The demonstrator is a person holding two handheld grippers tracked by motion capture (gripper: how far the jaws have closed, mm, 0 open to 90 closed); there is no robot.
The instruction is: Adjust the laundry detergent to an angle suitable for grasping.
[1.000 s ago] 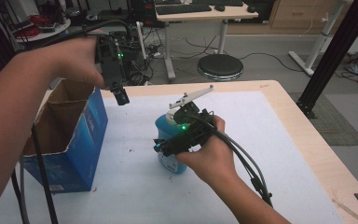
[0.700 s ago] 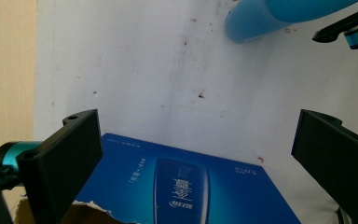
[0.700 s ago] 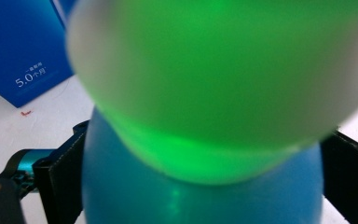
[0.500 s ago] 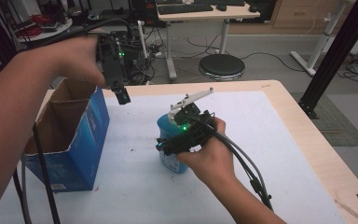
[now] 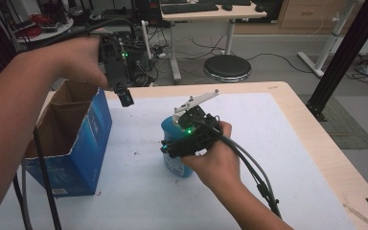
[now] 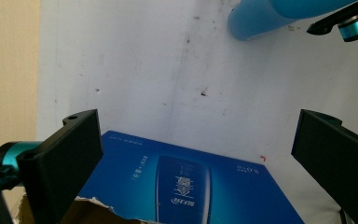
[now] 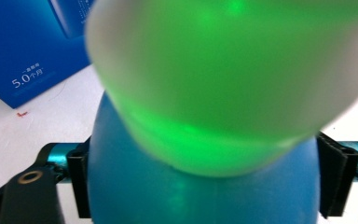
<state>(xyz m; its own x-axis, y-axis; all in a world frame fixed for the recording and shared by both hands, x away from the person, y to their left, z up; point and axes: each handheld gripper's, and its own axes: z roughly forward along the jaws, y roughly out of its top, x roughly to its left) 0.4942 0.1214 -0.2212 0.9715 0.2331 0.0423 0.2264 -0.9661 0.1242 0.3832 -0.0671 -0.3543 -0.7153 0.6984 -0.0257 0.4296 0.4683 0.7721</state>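
- Right gripper [image 5: 172,146]: we record it at the middle of the counter [image 5: 287,143], held level in the person's right hand [image 5: 215,160] and pointing left. In the right gripper view [image 7: 205,182] its jaws sit on either side of the blue bottle's body, the black pads against both flanks. They have just been closing, with the bottle between them, and we read them as gripping it.
- Blue bottle [image 5: 176,160]: we list it upright on the white sheet, mid-counter, just right of the box. In the right gripper view [image 7: 200,186] its blue body spans the gap from pad to pad, and a blurred pale top lit green looms above it. In the left gripper view [image 6: 279,16] it shows at the far top edge.
- Left gripper [image 5: 123,96]: we record it raised above the far right corner of the box, pointing down, in the person's left hand [image 5: 76,60]. In the left gripper view [image 6: 200,154] the jaws stand wide open, holding and touching nothing.
- Blue cardboard box [image 5: 84,139]: we list it at the counter's left side, top flaps open. We see brown inner walls; we cannot tell its contents. In the left gripper view [image 6: 186,182] its printed blue side lies below the open jaws.
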